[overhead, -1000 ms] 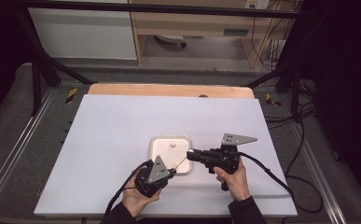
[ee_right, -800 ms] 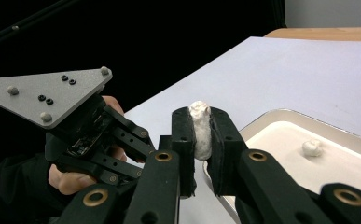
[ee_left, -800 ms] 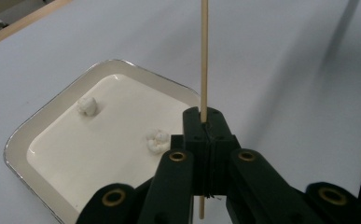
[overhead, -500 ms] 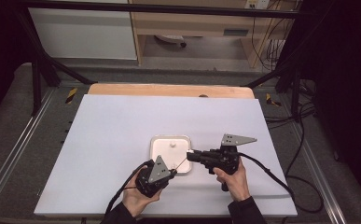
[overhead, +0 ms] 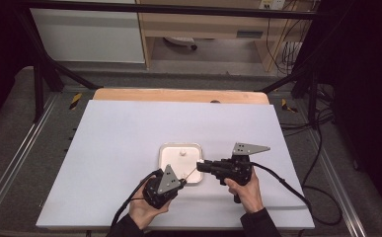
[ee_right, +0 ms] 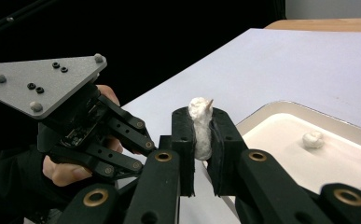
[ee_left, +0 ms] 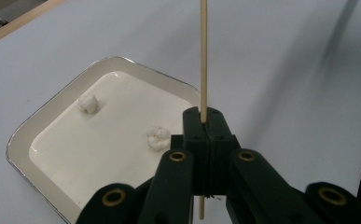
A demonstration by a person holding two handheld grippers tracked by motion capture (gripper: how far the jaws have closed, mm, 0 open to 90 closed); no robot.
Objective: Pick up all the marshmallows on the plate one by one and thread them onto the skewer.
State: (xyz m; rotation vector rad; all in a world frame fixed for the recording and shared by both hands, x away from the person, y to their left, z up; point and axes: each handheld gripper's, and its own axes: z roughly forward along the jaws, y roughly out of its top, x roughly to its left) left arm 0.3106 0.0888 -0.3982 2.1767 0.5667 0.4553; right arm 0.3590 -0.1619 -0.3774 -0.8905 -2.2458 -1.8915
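Left gripper view: tray w/ 2 marshmallows

There are no words to read here. No numbers, labels or signs can be made out on anything.

Right gripper pinches marshmallow, seemingly skewered.

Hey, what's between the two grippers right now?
A thin wooden skewer spans the gap in the high view. The left gripper is shut on it, and its tip pokes through the white popcorn piece held by the right gripper.
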